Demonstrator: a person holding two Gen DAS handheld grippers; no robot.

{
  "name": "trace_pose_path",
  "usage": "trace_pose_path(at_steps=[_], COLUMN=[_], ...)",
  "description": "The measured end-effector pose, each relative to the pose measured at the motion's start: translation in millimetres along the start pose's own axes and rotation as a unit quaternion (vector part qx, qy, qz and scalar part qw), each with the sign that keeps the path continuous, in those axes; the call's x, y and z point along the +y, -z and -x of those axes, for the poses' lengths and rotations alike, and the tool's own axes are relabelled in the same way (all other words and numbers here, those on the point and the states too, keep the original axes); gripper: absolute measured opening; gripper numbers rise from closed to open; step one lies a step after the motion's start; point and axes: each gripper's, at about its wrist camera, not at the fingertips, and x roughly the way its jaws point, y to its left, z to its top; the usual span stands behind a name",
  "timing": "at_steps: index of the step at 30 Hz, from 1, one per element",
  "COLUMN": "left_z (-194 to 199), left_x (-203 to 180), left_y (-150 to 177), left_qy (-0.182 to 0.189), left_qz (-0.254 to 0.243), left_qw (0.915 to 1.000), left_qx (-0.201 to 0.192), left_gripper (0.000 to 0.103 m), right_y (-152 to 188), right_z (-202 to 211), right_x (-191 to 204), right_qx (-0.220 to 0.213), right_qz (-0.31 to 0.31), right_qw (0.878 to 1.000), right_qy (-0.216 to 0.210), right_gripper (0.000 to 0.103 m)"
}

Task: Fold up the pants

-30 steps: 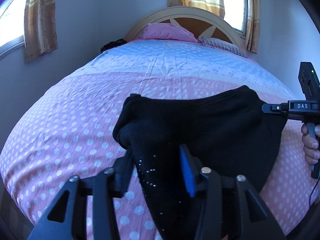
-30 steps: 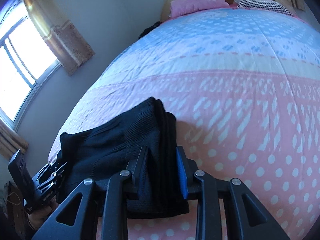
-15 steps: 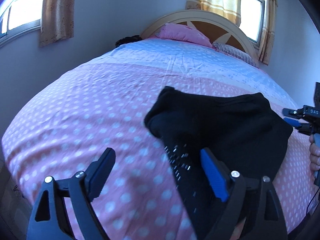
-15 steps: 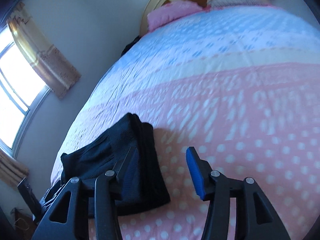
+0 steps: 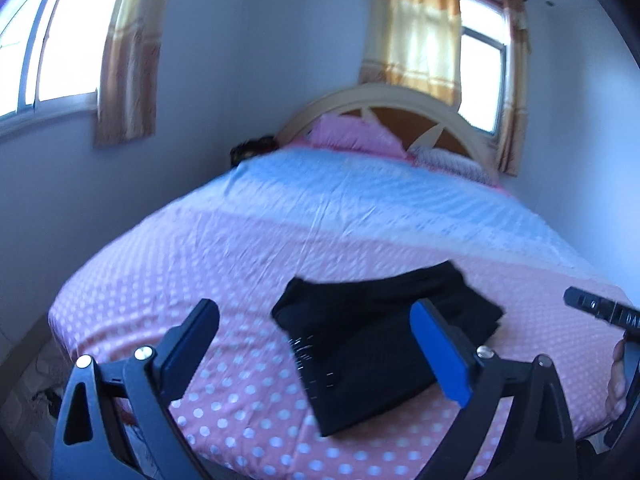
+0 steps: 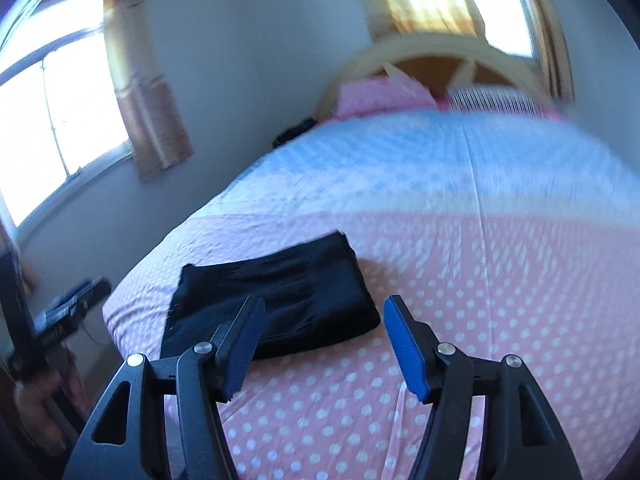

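Black pants [image 5: 384,344] lie folded in a compact stack on the pink dotted bedspread [image 5: 200,264], near the foot edge of the bed. Left gripper [image 5: 320,344]: fingers spread wide, holding nothing, raised clear of the pants. Right gripper [image 6: 324,344]: fingers likewise wide apart, empty, above the pants' near corner.

Bed mostly bare, one dark bundle near the foot edge.

Folded pants [image 5: 384,344] lie flat on the bedspread [image 5: 224,264], the only obstacle in the pink zone; bare cover left, right and beyond them up to the pillows [image 5: 352,138] and headboard [image 5: 400,98]. Left gripper [image 5: 316,350] and right gripper [image 6: 320,344] both spread wide, clear of the cloth (wall close on the left side).
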Motion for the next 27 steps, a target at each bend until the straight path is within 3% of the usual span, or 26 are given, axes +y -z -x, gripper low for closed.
trace_pose_path(at_steps=[4, 7, 27], left_z=[19.2, 26.8, 29.3], left_x=[-10.8, -16.8, -25.7], left_y=[-9.2, -12.2, -7.1], left_qy=[0.009, 0.009, -0.004], left_qz=[-0.005, -0.01, -0.019], left_qw=[0.9997, 0.9993, 0.9992], left_qx=[-0.023, -0.035, -0.036], left_gripper=[0.1, 0.102, 0.103], right_y=[1.5, 2.4, 7.0], right_z=[29.7, 40.6, 48.2], right_x=[22.2, 31.1, 24.4], right_qx=[-0.036, -0.049, -0.045], right_qz=[0.039, 0.054, 0.039], right_qw=[0.999, 0.997, 0.998], right_qy=[0.005, 0.004, -0.003], right_gripper=[0.074, 0.074, 0.074])
